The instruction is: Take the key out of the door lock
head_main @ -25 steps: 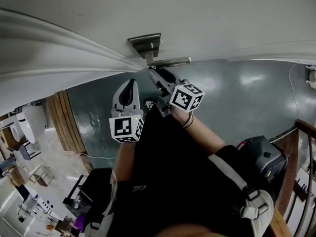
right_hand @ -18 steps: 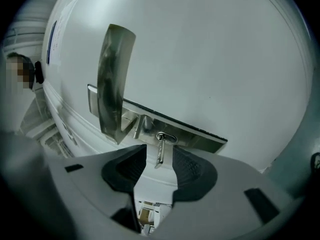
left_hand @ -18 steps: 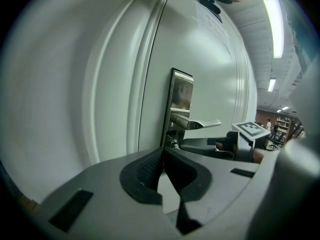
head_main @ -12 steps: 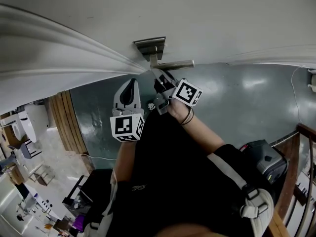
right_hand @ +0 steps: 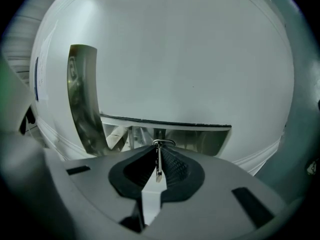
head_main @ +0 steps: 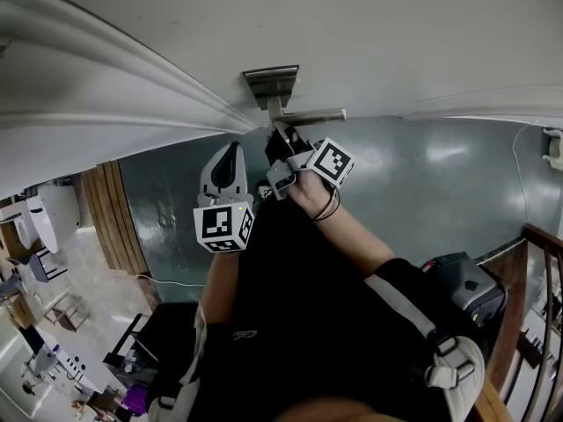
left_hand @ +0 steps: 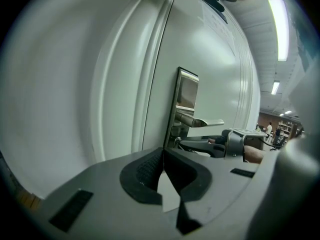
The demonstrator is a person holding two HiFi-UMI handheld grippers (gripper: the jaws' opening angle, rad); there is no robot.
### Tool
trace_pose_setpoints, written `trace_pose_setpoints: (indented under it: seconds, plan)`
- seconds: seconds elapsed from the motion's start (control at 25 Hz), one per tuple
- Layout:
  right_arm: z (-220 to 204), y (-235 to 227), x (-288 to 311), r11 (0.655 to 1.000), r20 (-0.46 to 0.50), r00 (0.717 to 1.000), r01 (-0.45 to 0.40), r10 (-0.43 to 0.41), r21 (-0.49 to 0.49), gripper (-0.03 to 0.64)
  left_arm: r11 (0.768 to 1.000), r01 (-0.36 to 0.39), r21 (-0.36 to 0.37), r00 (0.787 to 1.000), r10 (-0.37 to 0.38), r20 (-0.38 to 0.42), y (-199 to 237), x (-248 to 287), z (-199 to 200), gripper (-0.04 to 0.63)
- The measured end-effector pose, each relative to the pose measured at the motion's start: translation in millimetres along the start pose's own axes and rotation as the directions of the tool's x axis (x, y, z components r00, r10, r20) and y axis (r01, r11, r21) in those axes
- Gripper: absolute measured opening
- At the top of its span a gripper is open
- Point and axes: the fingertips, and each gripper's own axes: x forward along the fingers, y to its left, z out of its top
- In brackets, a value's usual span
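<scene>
At the left of the head view the moulding of the white door runs slantwise toward the lock, and under it the left gripper points up at the door without touching it. In the left gripper view its two jaws lie together at the tips with nothing between them, so this gripper is clenched and empty. Just to the right of it the metal lock plate sits on the door, and the lever handle goes from the plate to the right. The right gripper reaches up under this handle, close to the lower part of the plate, well ahead of the left one. In the right gripper view the key stands edge-on between the black pads, directly below the handle, with a small wire ring at its far end. The jaws are closing on it and the pads appear to touch its flat sides already. The keyhole itself is hidden behind the jaw tips, so I cannot tell how deep the key sits. Further right, below the door, lies a grey-green floor
</scene>
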Motion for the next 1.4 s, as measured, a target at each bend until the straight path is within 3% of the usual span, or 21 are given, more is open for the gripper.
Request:
trace_pose_setpoints:
  seconds: [0.4, 0.76, 1.12, 1.28, 1.4]
  plan:
    - [-0.2, -0.3, 2.8, 0.999, 0.004, 1.0, 0.012, -0.012, 0.032, 0.032, 1.0, -0.007, -0.017, 1.0, 0.007, 0.016, 2.8, -2.1, 1.5, 0.024]
    - [0.5, 2.8, 0.9, 1.0, 0.002, 1.0, 0.007, -0.007, -0.027, 0.031, 1.0, -0.012, -0.025, 1.0, 0.013, 0.023, 5.2, -9.0, 0.3, 0.024]
    - [0.6, 2.7, 0.0, 1.0, 0.022, 1.0, 0.011, -0.01, -0.026, 0.03, 1.0, -0.013, -0.026, 1.0, 0.013, 0.026, 8.5, -10.6, 0.9, 0.024]
    - [-1.1, 2.4, -1.9, 0.999, 0.023, 0.999, 0.025, -0.026, 0.021, 0.029, 1.0, -0.009, -0.028, 1.0, 0.01, 0.024, 9.1, -9.3, -0.1, 0.024]
    - [-6.0, 4.0, -7.4, 1.0, 0.008, 1.0, 0.022, -0.021, -0.017, 0.029, 0.999, -0.01, -0.033, 1.0, 0.01, 0.019, 10.5, -7.5, -1.6, 0.024]
